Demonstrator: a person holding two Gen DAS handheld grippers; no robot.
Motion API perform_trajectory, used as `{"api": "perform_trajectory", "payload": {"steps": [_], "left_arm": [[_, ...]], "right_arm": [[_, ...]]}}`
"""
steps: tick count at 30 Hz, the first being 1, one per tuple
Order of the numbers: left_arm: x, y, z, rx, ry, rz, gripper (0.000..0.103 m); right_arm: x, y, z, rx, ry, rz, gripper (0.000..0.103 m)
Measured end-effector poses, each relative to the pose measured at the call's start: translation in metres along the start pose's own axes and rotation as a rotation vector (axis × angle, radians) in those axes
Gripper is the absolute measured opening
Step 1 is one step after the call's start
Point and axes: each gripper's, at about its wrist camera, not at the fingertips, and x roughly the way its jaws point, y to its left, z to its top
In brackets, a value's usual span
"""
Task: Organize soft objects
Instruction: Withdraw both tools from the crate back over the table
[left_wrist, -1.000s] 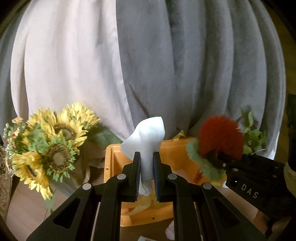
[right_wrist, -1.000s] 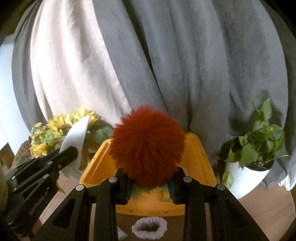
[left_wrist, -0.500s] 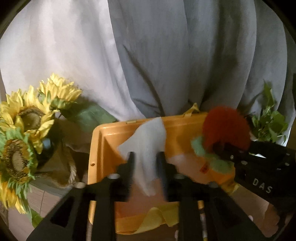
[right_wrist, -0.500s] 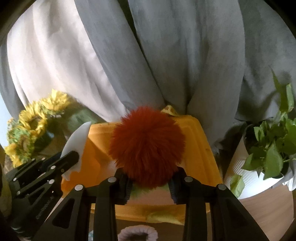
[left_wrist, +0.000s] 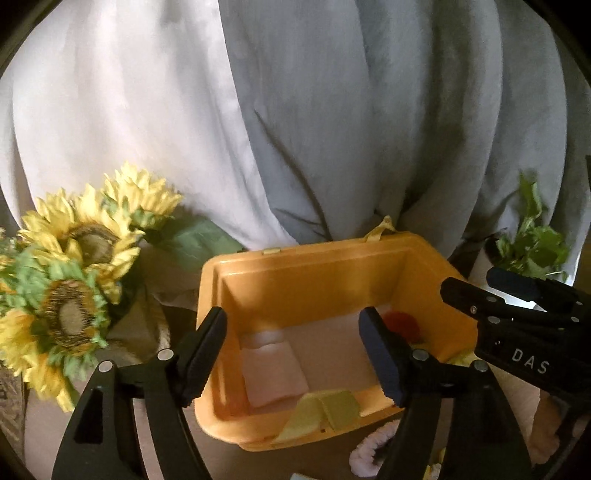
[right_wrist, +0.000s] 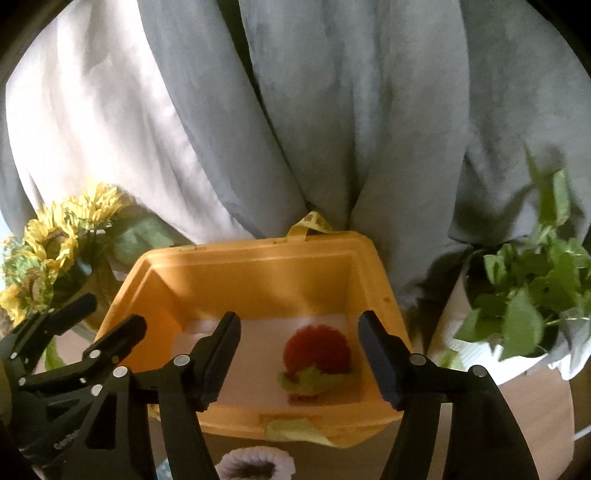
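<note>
A fluffy red pompom with a green felt leaf (right_wrist: 316, 356) lies on the pale floor of the open yellow plastic bin (right_wrist: 255, 266), toward its right side; a folded white cloth (left_wrist: 273, 369) lies flat in the bin's left part. The right gripper (right_wrist: 299, 352) hangs above the pompom, its jaws just parted and nothing between them. The left gripper (left_wrist: 291, 349) likewise has just opened, empty, over the cloth. Artificial yellow sunflowers (left_wrist: 74, 266) stand left of the bin, a leafy green potted plant (right_wrist: 524, 295) right, grey and white curtains (right_wrist: 332, 110) behind
</note>
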Motion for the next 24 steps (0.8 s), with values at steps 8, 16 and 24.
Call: {"api": "perform_trajectory", "payload": {"steps": [8, 16, 24], "left_arm": [[-0.057, -0.008, -0.007, 0.012, -0.078, 0.007, 0.08], [-0.096, -0.014, -0.022, 0.002, -0.094, -0.01, 0.081], [-0.131, -0.016, -0.047, 0.011, -0.107, -0.015, 0.081]], "right_arm": [[-0.051, -0.004, -0.009, 0.027, -0.075, -0.022, 0.073], [-0.102, -0.002, -0.028, 0.017, -0.149, -0.061, 0.076], [-0.144, 0.0, -0.054, 0.023, -0.201, -0.115, 0.078]]}}
